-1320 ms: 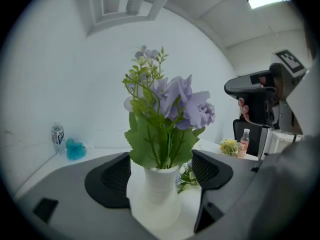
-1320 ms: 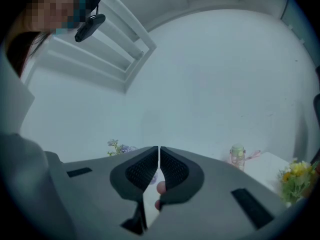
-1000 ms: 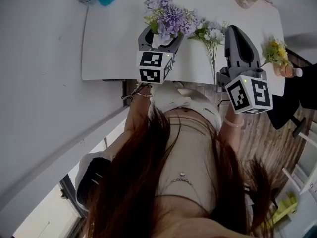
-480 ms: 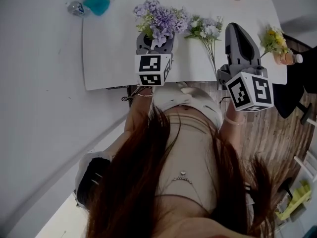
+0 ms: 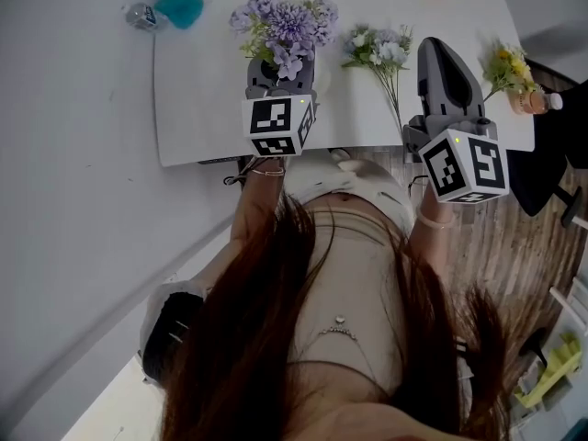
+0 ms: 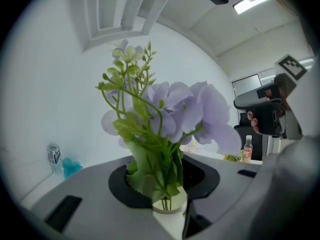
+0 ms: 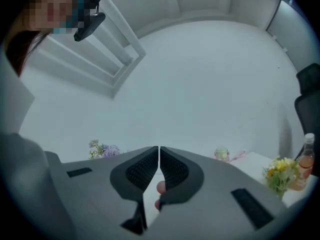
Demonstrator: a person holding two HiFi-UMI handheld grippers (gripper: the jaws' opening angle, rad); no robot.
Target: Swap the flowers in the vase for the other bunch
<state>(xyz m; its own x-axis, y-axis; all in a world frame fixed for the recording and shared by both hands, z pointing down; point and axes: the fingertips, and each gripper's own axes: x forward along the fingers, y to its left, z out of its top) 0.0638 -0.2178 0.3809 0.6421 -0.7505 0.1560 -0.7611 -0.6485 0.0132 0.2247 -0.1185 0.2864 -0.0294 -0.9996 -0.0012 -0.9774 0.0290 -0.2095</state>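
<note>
Head view: the left gripper carries the purple flowers upright over the table. The other bunch lies just to their right with its stems toward the person, nearest the right gripper. Left gripper view: the jaws, which have just been closing, clasp the white vase, and the stems rise straight out of it; right gripper view: jaws together, nothing between them

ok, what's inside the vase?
The purple bunch: its green stems drop into the white vase mouth. Below the rim the wall and leaves cover everything; water or not, can't tell.
</note>
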